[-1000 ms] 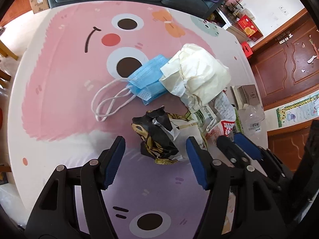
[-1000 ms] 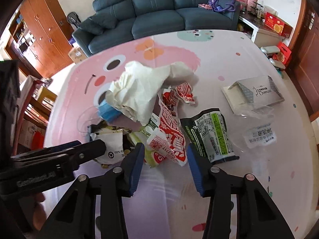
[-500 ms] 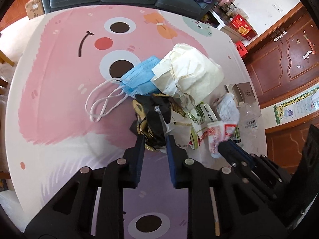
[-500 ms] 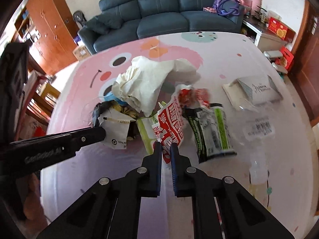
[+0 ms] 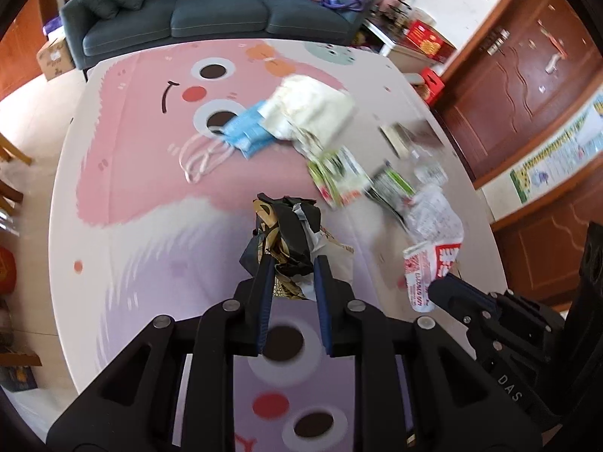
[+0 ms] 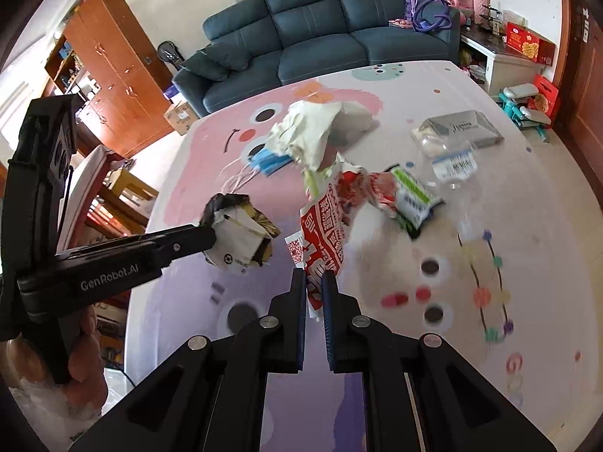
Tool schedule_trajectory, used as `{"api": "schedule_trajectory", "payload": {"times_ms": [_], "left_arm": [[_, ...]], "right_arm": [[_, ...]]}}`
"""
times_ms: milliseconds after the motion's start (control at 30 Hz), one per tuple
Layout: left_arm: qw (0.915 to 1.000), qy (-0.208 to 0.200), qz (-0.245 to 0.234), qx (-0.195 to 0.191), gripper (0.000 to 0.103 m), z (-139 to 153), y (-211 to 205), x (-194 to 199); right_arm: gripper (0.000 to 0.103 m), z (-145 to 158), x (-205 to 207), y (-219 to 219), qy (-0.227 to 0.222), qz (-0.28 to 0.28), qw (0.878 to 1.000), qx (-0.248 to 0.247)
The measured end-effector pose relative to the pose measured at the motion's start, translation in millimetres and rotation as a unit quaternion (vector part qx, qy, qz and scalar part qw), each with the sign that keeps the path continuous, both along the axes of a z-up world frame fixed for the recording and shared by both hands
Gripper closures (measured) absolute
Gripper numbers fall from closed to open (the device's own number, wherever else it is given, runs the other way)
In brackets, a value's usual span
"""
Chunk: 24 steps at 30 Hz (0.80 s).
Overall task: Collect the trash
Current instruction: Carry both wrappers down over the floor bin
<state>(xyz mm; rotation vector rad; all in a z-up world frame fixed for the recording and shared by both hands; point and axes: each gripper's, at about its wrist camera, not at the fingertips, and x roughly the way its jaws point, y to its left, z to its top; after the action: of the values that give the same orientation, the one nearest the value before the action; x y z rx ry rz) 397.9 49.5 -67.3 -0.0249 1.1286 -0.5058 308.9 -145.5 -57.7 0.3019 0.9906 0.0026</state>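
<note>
My left gripper (image 5: 292, 263) is shut on a crumpled black, gold and white wrapper (image 5: 286, 226), lifted off the pink cartoon mat (image 5: 124, 173). The same wrapper (image 6: 243, 233) shows in the right wrist view at the left gripper's tip. My right gripper (image 6: 313, 277) is shut on a red and white snack wrapper (image 6: 324, 233), which hangs above the mat; the same snack wrapper (image 5: 433, 241) appears in the left wrist view. On the mat lie a blue face mask (image 5: 245, 132), a cream paper bag (image 5: 309, 107) and green packets (image 5: 339, 173).
A grey carton (image 6: 463, 126) and a clear plastic bottle (image 6: 452, 160) lie at the mat's far right. A blue sofa (image 6: 320, 26) stands behind the mat, wooden cabinets (image 6: 109, 71) to the left. A hand (image 6: 83, 361) holds the left gripper.
Both grippers went from open around the trash to shut on it. Both wrappers have since been lifted and pulled back from the pile, which now lies farther away.
</note>
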Motion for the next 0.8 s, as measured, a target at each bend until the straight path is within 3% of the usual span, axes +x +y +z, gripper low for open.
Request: {"api": "schedule_trajectory", "payload": {"times_ms": [267, 567, 800], "left_arm": [[0.9995, -0.006, -0.029, 0.013, 0.085, 13, -4, -91], [0.9991, -0.042, 0.002, 0.004, 0.085, 24, -18, -215], [0.9981, -0.05, 0.035, 0.009, 0.085, 14, -40, -310]], "right_arm": [[0.095, 11, -87, 3, -0.008, 0.019, 1.0, 0.003], [0.095, 19, -218, -17, -0.041, 0.033, 0.999, 0.003], [0.095, 13, -319, -30, -0.051, 0.051, 0.997, 0.009]]}}
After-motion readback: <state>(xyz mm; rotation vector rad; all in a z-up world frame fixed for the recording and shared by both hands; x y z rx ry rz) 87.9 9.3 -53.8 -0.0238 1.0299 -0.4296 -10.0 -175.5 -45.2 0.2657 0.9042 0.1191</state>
